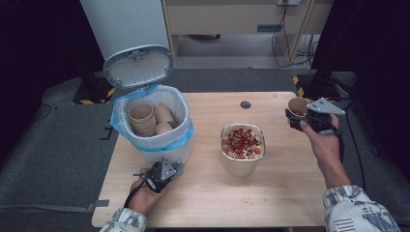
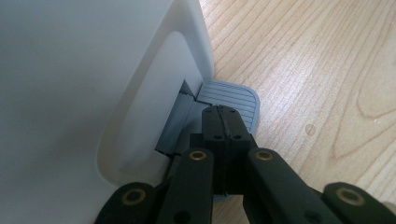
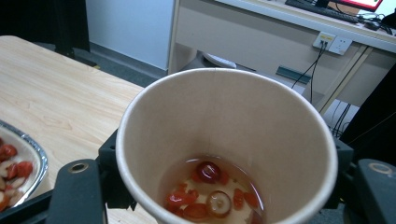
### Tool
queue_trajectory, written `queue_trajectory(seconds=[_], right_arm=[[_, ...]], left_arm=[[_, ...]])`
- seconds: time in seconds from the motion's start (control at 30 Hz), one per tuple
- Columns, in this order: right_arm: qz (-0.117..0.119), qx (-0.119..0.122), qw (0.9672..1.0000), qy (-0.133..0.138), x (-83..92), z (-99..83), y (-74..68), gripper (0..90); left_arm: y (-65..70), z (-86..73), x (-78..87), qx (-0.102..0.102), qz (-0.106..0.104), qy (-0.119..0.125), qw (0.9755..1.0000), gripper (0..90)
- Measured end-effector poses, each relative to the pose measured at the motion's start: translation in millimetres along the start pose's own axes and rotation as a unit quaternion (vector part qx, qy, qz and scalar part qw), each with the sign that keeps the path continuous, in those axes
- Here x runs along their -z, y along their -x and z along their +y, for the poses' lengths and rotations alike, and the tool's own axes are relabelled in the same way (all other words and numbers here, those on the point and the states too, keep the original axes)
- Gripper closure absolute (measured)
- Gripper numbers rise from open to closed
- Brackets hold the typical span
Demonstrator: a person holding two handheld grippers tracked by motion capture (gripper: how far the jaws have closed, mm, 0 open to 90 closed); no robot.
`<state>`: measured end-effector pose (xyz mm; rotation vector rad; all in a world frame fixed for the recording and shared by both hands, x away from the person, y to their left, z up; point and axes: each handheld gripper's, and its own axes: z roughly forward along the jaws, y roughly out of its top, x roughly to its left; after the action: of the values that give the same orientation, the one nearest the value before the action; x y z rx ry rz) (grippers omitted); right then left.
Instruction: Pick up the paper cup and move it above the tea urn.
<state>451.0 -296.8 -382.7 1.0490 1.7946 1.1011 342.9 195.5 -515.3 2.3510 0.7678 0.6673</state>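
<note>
Right claw (image 1: 296, 117) clamped round a tapered paper cup (image 1: 298, 105) of red fruit right of the foil tray (image 1: 242, 160), left claw (image 2: 223, 122) closed empty on the ribbed grey pedal (image 2: 232, 99) of the smooth white bin (image 1: 164, 154), left of that tray on the wooden desk (image 1: 212, 193).

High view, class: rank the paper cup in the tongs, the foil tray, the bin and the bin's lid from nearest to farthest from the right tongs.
1. Paper cup: held in the right tongs, table's right edge.
2. Foil tray: mid-table, to their left.
3. Bin: table's left side.
4. Lid: raised behind the bin, far left.
</note>
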Motion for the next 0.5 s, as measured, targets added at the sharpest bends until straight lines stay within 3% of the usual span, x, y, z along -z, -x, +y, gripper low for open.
queue_trajectory(seconds=[0.5], right_arm=[[0.005,0.014,0.9999,0.002,-7.0,21.3,3.0,28.5]], left_arm=[[0.1,0.0,0.0,0.000,0.000,0.000,1.0000,89.6]])
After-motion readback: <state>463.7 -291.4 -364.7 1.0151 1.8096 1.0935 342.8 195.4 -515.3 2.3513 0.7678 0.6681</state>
